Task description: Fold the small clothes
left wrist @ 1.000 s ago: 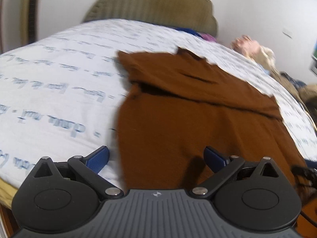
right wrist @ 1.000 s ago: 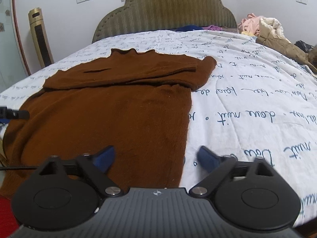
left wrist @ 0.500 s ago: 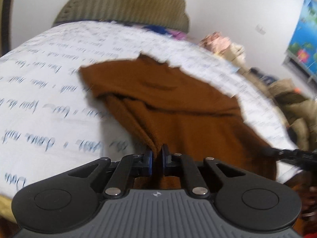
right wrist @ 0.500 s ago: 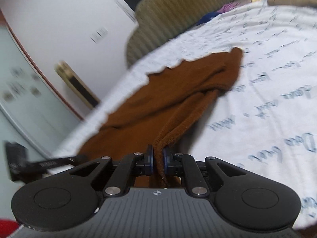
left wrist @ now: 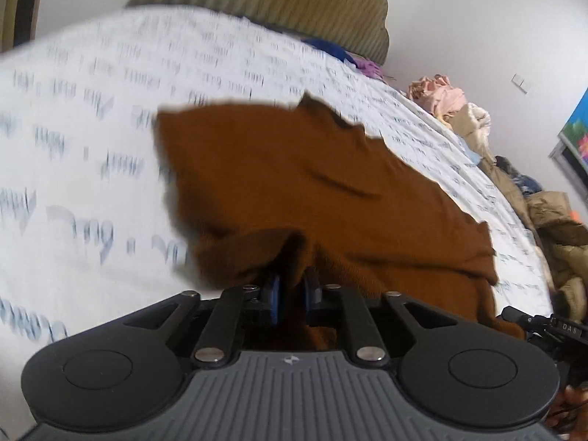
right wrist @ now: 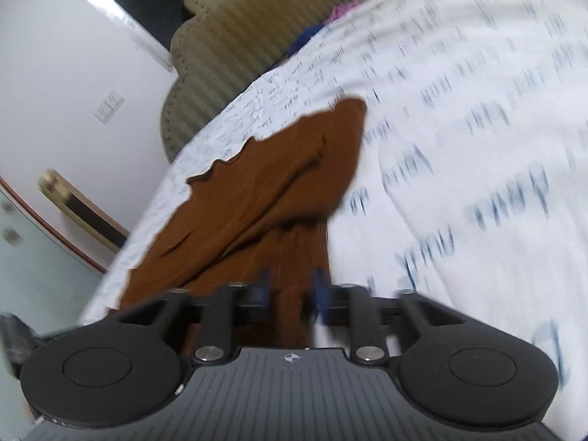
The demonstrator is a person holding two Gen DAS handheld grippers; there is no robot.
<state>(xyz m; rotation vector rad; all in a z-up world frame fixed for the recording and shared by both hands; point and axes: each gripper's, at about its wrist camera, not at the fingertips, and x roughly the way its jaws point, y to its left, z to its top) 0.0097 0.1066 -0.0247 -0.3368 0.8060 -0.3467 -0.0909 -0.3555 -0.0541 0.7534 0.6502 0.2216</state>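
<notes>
Where the left wrist view looks across the bed, a white quilt (left wrist: pixel 92 147) printed with blue handwriting covers the whole surface, blurred toward the near left. On it lies the brown sweater (left wrist: pixel 312 183), its near hem bunched up and running between the blue pads of the left gripper (left wrist: pixel 292 292); the jaws stand narrow and have just been easing apart, with cloth between them. Behind rise an olive ribbed headboard (left wrist: pixel 294 3) and a white wall with a switch plate (left wrist: pixel 521 81). Heaped clothes (left wrist: pixel 459 106) line the far right edge.

Seen from the right wrist, the picture is tilted. The sweater (right wrist: pixel 264 191) stretches away over the quilt (right wrist: pixel 477 147), one edge passing between the right gripper (right wrist: pixel 290 290), whose jaws have just been opening; whether the pads press the cloth I cannot tell. The headboard (right wrist: pixel 239 47), a wall (right wrist: pixel 55 73) with a socket plate (right wrist: pixel 109 110) and a gold-and-black upright unit (right wrist: pixel 81 209) stand behind.
</notes>
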